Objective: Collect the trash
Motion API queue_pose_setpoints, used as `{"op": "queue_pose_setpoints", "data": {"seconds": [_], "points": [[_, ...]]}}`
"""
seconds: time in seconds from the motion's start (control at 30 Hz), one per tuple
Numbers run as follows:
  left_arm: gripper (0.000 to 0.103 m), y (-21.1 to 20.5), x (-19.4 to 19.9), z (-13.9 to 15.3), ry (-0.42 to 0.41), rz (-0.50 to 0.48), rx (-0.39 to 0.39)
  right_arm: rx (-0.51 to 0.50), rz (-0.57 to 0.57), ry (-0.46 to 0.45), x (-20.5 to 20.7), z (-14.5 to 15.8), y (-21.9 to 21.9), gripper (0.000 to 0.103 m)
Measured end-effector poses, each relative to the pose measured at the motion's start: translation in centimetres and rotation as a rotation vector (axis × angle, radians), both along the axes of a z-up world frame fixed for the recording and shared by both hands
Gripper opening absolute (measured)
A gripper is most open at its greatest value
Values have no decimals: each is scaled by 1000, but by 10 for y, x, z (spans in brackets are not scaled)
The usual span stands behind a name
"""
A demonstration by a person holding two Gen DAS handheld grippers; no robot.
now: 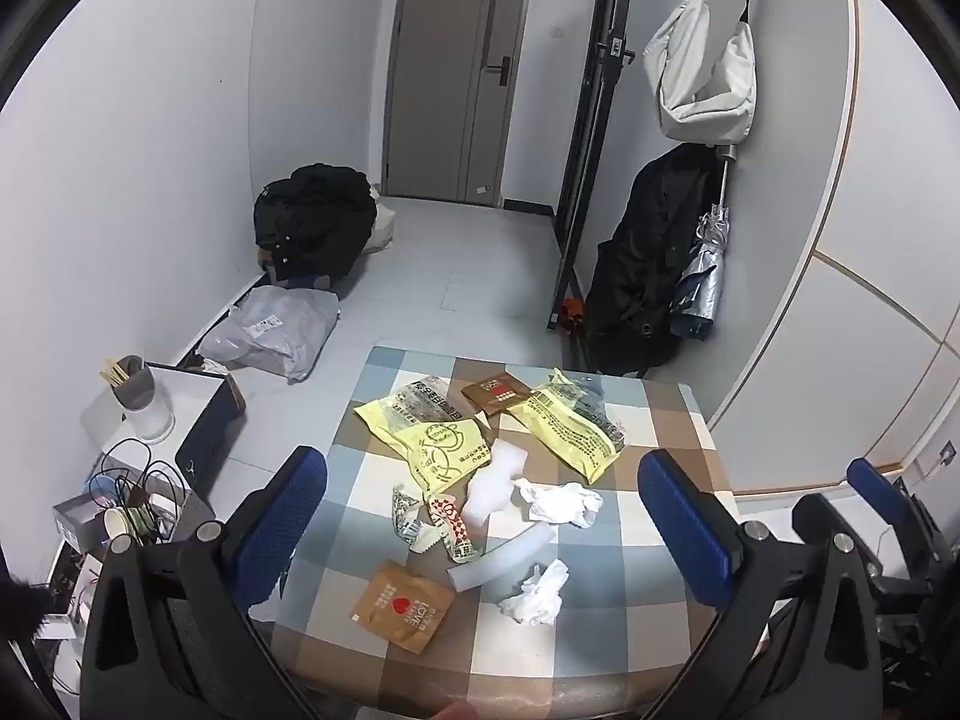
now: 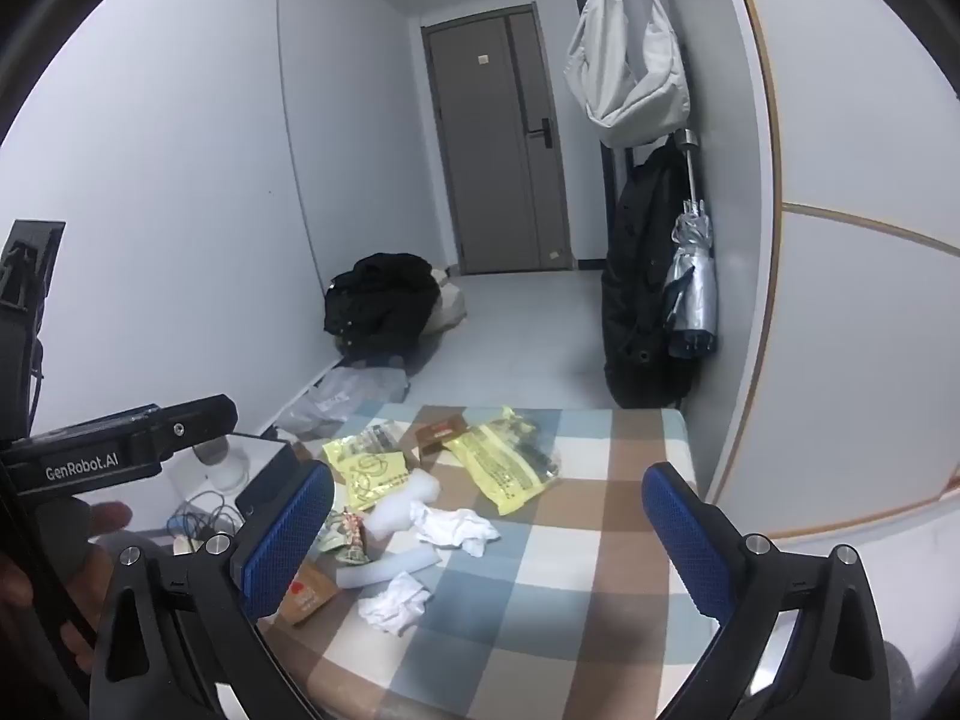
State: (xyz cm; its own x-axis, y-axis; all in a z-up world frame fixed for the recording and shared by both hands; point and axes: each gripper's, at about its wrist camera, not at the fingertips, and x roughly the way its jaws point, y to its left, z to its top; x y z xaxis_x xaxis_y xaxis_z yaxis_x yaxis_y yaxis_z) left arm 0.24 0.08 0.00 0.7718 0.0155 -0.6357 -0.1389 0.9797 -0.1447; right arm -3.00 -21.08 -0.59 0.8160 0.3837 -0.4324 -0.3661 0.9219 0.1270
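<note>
Left wrist view: left hand-held gripper [image 1: 483, 516] spread wide, empty, hovered above checkered bench [image 1: 660, 420]; trash [image 1: 480, 468] lay scattered between and beyond blue pads: yellow bags, brown sachets, crumpled tissues.

Right wrist view: right hand-held gripper [image 2: 489, 531] released, empty; trash [image 2: 432, 516] left of centre, nearest left pad, untouched.

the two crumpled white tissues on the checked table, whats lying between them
A pale translucent plastic strip lies between the far tissue and the near tissue on the checked table; the left wrist view shows it best.
</note>
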Motion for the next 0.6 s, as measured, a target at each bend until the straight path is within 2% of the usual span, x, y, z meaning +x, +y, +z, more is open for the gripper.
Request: {"op": "queue_pose_setpoints", "data": {"seconds": [0.03, 0.13, 0.23, 0.37, 0.6], "points": [[102, -3, -4, 1, -50, -7, 27, 2, -2, 3, 1, 0, 1, 103], [102, -4, -6, 1, -54, -5, 21, 22, 2, 1, 7, 1, 7, 103], [102, -6, -10, -2, -54, 4, 14, 64, 3, -41, -1, 5, -2, 103], [102, 0, -2, -5, -11, -5, -1, 46, 4, -34, -4, 7, -1, 103], [102, -3, -5, 0, -38, 9, 33, 49, 14, -25, -4, 12, -1, 103]]}}
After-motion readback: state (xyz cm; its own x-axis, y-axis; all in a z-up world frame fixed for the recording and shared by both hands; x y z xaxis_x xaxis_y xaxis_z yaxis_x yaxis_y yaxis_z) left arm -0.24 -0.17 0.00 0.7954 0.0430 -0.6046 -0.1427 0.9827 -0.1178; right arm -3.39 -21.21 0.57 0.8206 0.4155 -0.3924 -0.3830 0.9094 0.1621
